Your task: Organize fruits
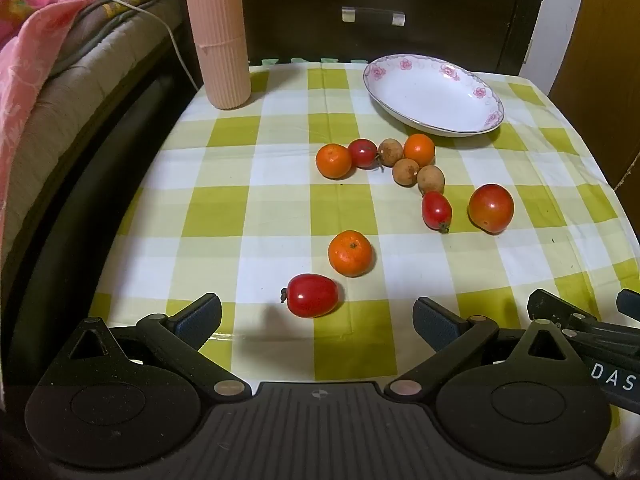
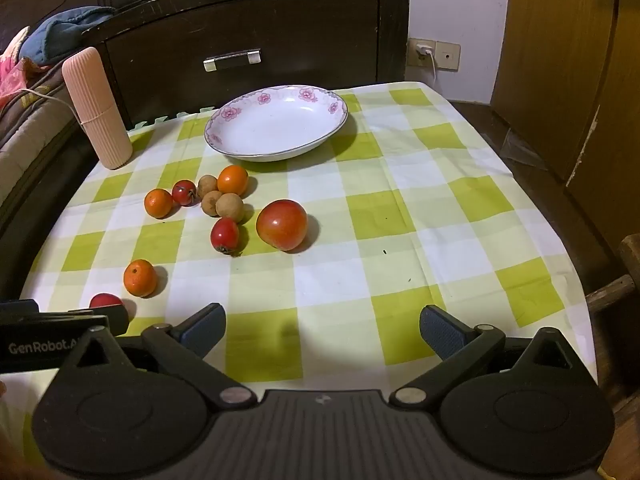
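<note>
Fruits lie loose on the green-checked tablecloth (image 1: 224, 216). A red tomato (image 1: 313, 295) sits just ahead of my open, empty left gripper (image 1: 317, 318), an orange (image 1: 350, 253) beyond it. Farther off lie a large tomato (image 1: 491, 208), a small tomato (image 1: 436, 211), three brown longans (image 1: 405, 172), two oranges (image 1: 333, 161) and another small tomato (image 1: 362, 153). An empty white floral plate (image 1: 434, 96) stands at the back. My right gripper (image 2: 322, 330) is open and empty above the cloth (image 2: 400, 216), the large tomato (image 2: 281, 224) and plate (image 2: 276, 122) ahead of it.
A tall pink ribbed container (image 1: 218, 34) stands at the table's back left corner. A dark wooden headboard with a handle (image 2: 232, 60) is behind the table. A bed with pink blankets (image 1: 28, 40) lies on the left. The left gripper's body (image 2: 48, 340) shows at the right view's lower left.
</note>
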The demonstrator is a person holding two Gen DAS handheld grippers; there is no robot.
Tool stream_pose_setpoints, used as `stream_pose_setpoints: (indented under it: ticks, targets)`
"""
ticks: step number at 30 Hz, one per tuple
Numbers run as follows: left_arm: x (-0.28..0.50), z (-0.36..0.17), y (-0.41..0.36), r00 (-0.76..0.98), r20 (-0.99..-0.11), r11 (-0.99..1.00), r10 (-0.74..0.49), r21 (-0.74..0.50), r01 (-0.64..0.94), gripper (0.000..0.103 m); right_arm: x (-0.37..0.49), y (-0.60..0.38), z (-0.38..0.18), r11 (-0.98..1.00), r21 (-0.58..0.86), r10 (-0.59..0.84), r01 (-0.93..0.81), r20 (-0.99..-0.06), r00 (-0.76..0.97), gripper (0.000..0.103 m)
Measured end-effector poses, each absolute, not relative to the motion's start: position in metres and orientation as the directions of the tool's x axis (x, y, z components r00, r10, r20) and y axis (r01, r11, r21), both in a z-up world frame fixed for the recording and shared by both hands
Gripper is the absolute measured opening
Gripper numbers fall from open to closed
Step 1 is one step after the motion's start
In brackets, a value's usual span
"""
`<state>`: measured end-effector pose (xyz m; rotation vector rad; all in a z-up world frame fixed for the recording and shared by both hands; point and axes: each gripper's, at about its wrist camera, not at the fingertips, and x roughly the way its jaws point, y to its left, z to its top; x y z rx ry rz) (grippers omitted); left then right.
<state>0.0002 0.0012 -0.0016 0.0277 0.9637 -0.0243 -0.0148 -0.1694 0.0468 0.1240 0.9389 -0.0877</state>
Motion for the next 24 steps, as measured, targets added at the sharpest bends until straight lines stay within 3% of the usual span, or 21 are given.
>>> stream_pose_setpoints:
  ticks: [24]
  targets:
    - [-0.0015,-0.0037,0.0083,0.568,-0.823,1.000,0.013,0.025,0.014,0.102,-0.0122,-0.1631,0.0419,0.992,0.079,0.007,0.099,-0.816,0.578,0.102]
